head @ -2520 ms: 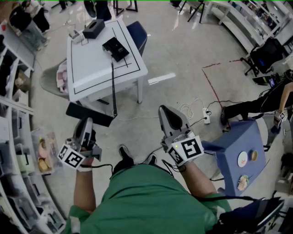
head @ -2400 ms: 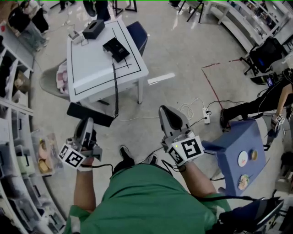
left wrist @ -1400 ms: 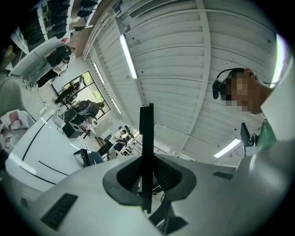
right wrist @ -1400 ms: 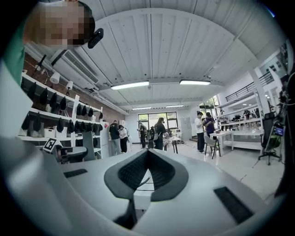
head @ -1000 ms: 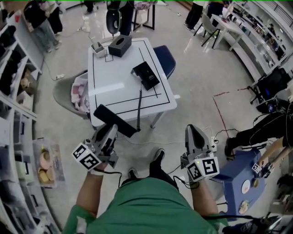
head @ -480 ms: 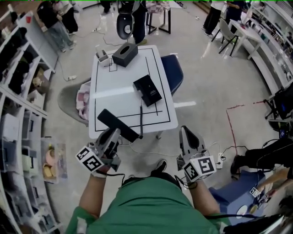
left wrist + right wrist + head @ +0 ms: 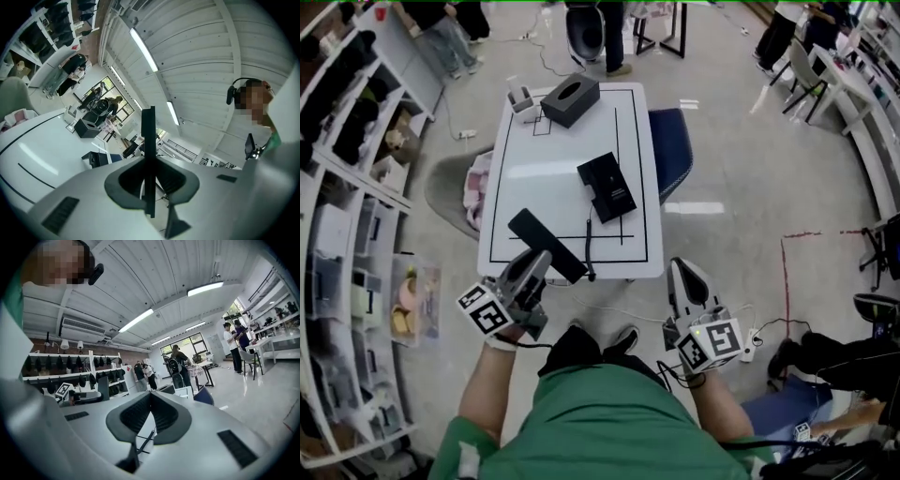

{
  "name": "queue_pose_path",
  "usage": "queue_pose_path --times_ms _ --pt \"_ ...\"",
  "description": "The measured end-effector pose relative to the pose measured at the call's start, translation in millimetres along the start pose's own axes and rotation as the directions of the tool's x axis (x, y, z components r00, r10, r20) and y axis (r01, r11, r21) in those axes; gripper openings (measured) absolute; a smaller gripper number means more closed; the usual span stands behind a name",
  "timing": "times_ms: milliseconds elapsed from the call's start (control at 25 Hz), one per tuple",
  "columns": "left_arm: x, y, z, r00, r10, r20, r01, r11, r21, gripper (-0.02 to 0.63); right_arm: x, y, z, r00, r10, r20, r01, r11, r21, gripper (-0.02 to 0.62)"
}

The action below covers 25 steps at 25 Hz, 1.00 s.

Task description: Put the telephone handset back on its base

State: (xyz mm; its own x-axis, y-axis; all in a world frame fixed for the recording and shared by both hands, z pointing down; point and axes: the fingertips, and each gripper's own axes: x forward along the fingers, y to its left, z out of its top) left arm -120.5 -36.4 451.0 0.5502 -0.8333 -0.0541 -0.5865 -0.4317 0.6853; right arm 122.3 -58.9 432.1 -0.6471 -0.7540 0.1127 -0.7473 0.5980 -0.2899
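Observation:
The black telephone base (image 7: 607, 186) lies near the middle of the white table (image 7: 520, 183). My left gripper (image 7: 540, 260) is shut on the black handset (image 7: 546, 246), which hangs slantwise over the table's near edge. A dark cord (image 7: 589, 251) runs from the handset toward the base. In the left gripper view the handset (image 7: 149, 154) shows edge-on as a dark bar clamped between the jaws, with the base (image 7: 97, 159) farther off. My right gripper (image 7: 681, 270) is shut and empty, off the table's near right corner; its jaws meet in the right gripper view (image 7: 150, 403).
A dark tissue box (image 7: 572, 99) and a small white holder (image 7: 521, 97) stand at the table's far end. A blue chair (image 7: 673, 150) is at the right, a grey chair (image 7: 450, 192) with pink cloth at the left. Shelving (image 7: 347, 234) lines the left wall. People stand beyond the table.
The person has walked up to the table, which has come closer and more central. The left gripper still holds the handset, which has come over the table's near edge. The right gripper stays shut.

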Motion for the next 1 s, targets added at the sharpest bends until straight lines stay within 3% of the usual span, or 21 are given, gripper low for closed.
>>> queue_pose_path --times_ms 560,1000 --pt "92 93 -20 0.988 -0.07 -0.136 0.053 0.99 -0.13 0.08 55 -42 6 0.99 -0.135 -0.048 0.135 0.991 -0.02 0.023" --pt "145 179 -58 0.95 -0.128 -0.284 0.057 0.968 -0.246 0.08 95 -34 8 0.97 -0.234 -0.07 0.231 0.972 -0.052 0.023"
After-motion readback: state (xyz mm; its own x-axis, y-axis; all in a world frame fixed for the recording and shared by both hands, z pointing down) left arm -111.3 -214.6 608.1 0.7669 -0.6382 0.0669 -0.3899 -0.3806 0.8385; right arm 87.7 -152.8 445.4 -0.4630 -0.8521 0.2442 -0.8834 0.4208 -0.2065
